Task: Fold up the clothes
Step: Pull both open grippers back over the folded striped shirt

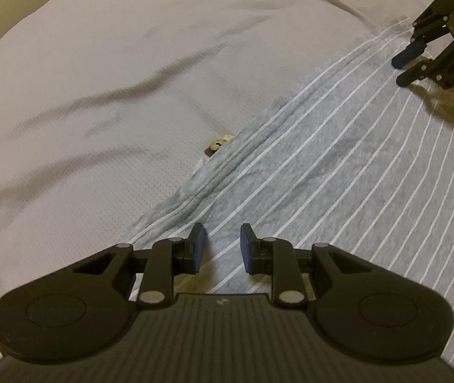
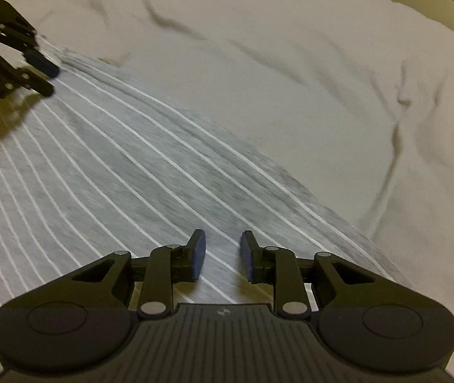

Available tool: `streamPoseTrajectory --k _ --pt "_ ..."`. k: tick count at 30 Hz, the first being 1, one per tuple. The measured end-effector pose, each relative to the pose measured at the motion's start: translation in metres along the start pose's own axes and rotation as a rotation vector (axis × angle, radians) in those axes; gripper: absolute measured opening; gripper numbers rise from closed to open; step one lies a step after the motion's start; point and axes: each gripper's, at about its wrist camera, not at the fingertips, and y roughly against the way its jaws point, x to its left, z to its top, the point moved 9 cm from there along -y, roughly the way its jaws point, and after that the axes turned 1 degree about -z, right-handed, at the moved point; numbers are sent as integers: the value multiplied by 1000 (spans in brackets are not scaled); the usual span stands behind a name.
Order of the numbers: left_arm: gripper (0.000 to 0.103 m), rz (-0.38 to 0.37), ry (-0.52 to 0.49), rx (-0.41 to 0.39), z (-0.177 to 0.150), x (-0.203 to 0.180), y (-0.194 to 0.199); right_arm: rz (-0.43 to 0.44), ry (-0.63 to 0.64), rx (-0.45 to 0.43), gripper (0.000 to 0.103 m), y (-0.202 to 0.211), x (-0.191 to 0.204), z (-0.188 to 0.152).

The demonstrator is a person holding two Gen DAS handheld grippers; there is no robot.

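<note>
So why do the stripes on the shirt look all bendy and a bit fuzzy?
Left wrist view: the fisheye lens curves the striped shirt toward the edges, and the right tool casts a dark shadow on it. Right wrist view: the stripes curve too and look smeared, probably motion blur; the left tool also throws a shadow.

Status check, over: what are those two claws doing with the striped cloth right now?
Left gripper open, right gripper open, both empty. Grey striped garment lying on white bedsheet, edge bunched. Small tan tag at garment's edge; nothing blocking.
</note>
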Motion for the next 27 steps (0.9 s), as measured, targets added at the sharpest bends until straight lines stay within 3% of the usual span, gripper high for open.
streamPoseTrajectory --k 7,12,16,27 --pt "20 23 -9 8 2 -7 3 -99 -50 62 24 8 -28 -20" --pt "21 15 -46 1 -6 -36 22 -61 -80 40 24 34 0 -22" --pt "21 2 -37 34 -25 -54 26 -14 -56 117 24 28 28 -39" --pt "22 25 8 137 -67 -65 36 -27 -91 205 27 33 29 -75"
